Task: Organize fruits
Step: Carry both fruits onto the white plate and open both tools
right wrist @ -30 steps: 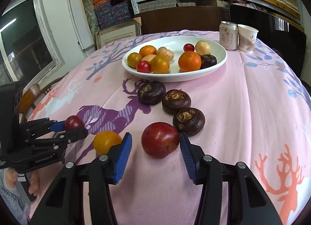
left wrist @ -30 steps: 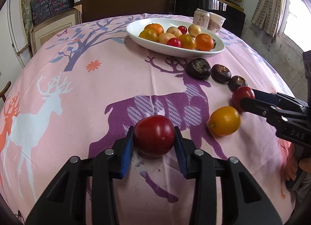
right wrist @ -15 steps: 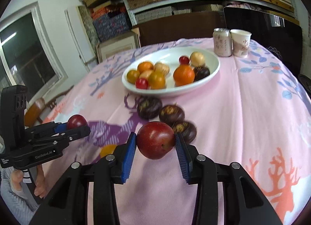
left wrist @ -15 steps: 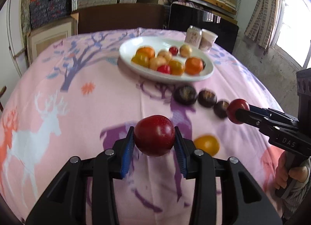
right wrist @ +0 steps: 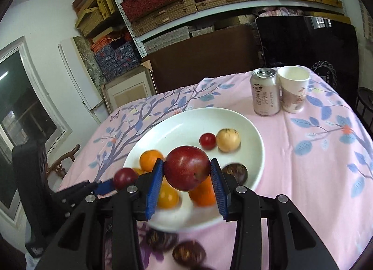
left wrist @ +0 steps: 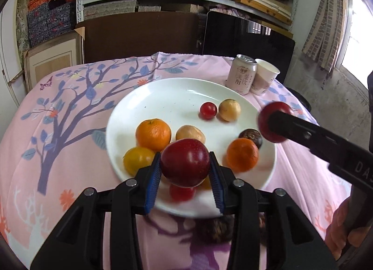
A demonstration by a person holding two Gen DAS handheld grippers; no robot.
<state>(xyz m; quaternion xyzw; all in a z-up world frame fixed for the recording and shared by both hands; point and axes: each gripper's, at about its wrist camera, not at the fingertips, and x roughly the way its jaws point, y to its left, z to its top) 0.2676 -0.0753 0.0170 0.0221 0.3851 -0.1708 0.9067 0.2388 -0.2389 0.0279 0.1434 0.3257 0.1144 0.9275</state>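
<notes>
We hold a dark red plum (left wrist: 185, 162) clamped between the blue pads of our left hand-held gripper (left wrist: 185, 172), raised above the near side of the white plate (left wrist: 177, 93). Our right hand-held gripper (right wrist: 186, 176) grips a second red plum (right wrist: 187, 167) over the same plate, where oranges (left wrist: 153, 133), a cherry tomato (left wrist: 208, 111) and pale fruits lie. Dark water chestnuts (right wrist: 188, 254) rest on the pink surface (right wrist: 314, 176) just before the plate.
</notes>
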